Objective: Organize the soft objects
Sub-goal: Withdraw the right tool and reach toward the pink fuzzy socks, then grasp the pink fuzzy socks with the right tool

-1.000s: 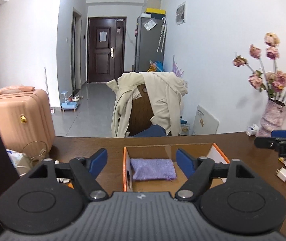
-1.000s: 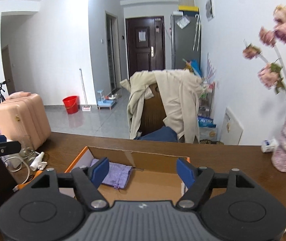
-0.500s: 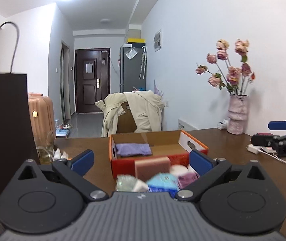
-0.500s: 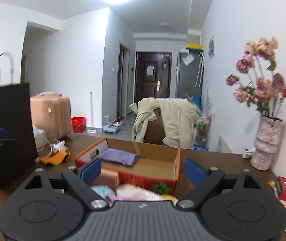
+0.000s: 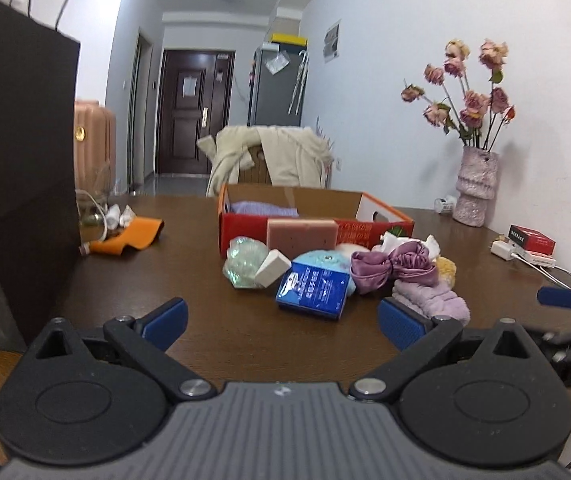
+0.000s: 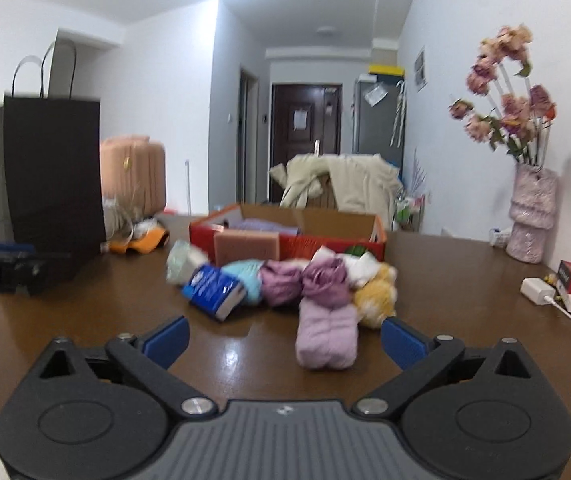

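Observation:
A red cardboard box (image 5: 297,236) (image 6: 325,246) stands on the brown table with a purple cloth (image 5: 263,209) inside. A pile lies in front of it: a pink sponge block (image 5: 301,234), a blue packet (image 5: 312,286), a purple satin scrunchie (image 5: 389,266), a yellow fluffy piece (image 6: 375,298) and a lilac rolled cloth (image 6: 325,336). My left gripper (image 5: 281,322) is open just short of the blue packet, holding nothing. My right gripper (image 6: 285,339) hangs low before the lilac roll, its jaws opening, with nothing touching the pads.
A tall black paper bag (image 5: 17,160) stands at the left, with an orange cloth (image 5: 133,234) and cables beside it. A vase of flowers (image 5: 475,188), a red box (image 5: 531,240) and a white charger (image 6: 537,290) sit at the right. A coat-draped chair (image 5: 273,156) is behind the table.
Both grippers have pulled back from above the box and come down toward the table. Their jaws stand wider. The pile in front of the box has come into view.

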`<action>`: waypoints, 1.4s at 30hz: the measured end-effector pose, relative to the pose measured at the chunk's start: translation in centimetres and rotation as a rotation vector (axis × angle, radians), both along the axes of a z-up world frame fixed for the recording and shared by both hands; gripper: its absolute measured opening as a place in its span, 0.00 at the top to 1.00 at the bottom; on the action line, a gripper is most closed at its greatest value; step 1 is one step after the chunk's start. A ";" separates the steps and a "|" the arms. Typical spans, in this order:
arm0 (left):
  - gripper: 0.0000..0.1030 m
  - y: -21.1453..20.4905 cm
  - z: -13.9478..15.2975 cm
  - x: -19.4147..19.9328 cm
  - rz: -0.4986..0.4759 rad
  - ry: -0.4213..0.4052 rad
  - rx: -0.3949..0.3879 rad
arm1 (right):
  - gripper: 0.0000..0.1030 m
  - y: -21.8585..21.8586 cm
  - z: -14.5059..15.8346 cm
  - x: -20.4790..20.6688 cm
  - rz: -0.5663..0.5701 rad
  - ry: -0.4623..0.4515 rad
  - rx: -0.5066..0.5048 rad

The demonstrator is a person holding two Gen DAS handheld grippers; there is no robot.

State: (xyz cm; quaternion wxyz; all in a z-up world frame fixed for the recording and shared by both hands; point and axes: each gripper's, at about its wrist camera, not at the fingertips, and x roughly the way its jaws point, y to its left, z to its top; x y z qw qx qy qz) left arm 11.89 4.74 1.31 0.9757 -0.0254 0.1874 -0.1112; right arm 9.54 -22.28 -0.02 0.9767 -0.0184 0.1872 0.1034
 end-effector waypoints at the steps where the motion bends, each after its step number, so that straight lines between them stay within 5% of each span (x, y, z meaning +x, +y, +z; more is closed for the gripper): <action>1: 0.00 -0.2 -0.2 0.4 -0.010 0.008 0.002 | 0.01 0.3 -0.4 0.5 -0.007 0.013 -0.004; 9: 0.00 -2.7 -1.3 5.0 -0.071 0.073 0.030 | 0.12 -0.9 -2.7 5.9 -0.088 0.147 0.012; 13: 0.00 -4.5 -1.4 7.2 -0.109 0.092 0.036 | 0.26 -1.8 -4.3 9.6 -0.112 0.203 0.022; 15: 0.00 -5.3 -1.5 8.2 -0.130 0.112 0.033 | 0.36 -2.2 -5.2 11.1 -0.117 0.221 0.027; 16: 0.00 -5.7 -1.6 8.6 -0.138 0.119 0.036 | 0.54 -2.4 -5.7 12.1 -0.108 0.267 0.045; 17: 0.00 -6.2 -1.7 8.9 -0.145 0.125 0.041 | 0.59 -2.7 -5.8 12.4 -0.084 0.286 0.070; 22: 0.00 -8.3 -2.5 10.6 -0.205 0.184 0.011 | 0.58 -2.8 -5.1 10.1 0.197 0.285 -0.034; 23: 0.00 -9.0 -2.7 11.0 -0.227 0.199 0.002 | 0.50 -3.5 -4.9 9.7 0.199 0.291 -0.047; 25: 0.00 -10.4 -2.9 11.5 -0.267 0.216 -0.002 | 0.42 -5.5 -4.6 9.6 0.114 0.293 -0.032; 28: 0.03 -12.8 -3.4 12.4 -0.310 0.238 0.004 | 0.43 -9.6 -4.7 10.3 -0.073 0.306 0.062; 31: 0.13 -14.6 -3.7 14.3 -0.328 0.287 -0.020 | 0.44 -12.0 -4.9 10.1 -0.133 0.290 0.148; 33: 0.30 -15.5 -4.2 15.7 -0.339 0.354 -0.059 | 0.44 -12.9 -4.9 10.0 -0.084 0.283 0.266; 37: 0.40 -16.5 -5.4 17.3 -0.333 0.478 -0.161 | 0.44 -13.9 -5.4 11.6 -0.077 0.289 0.393; 39: 0.55 -16.9 -5.5 17.3 -0.328 0.479 -0.178 | 0.48 -14.3 -6.0 12.9 -0.084 0.314 0.429; 42: 0.63 -17.3 -5.5 16.9 -0.310 0.473 -0.178 | 0.64 -14.9 -7.2 14.4 -0.074 0.362 0.507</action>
